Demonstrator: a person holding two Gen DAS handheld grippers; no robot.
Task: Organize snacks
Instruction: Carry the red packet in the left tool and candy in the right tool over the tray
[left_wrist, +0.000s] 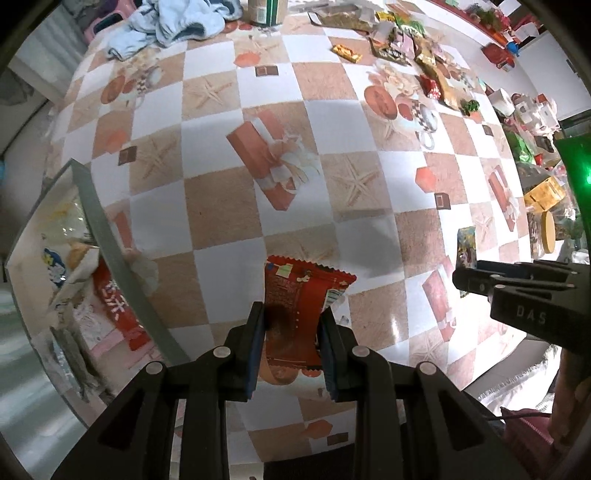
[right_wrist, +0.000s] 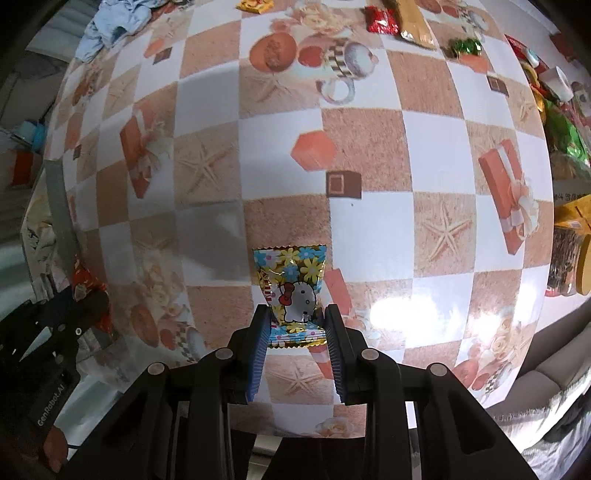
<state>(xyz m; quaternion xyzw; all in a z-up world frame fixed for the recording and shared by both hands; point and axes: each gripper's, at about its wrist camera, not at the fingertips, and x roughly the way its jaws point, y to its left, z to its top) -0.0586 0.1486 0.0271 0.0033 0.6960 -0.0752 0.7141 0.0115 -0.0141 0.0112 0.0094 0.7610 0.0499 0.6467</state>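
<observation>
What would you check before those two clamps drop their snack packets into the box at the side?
1. Left gripper pinches the red packet firmly: ok, pads press both its sides.
2. Right gripper pinches the flowery cat packet: ok, held between the pads.
3. Both packets lifted off the table: ok, they hang above the checked cloth.
4. Box within sight of the left gripper: ok, its grey rim is at the left edge of that view.
5. Room left in the box: cannot tell, several packets already lie inside and much is hidden.
6. The two grippers are apart: ok, a stretch of tablecloth shows between them.
</observation>
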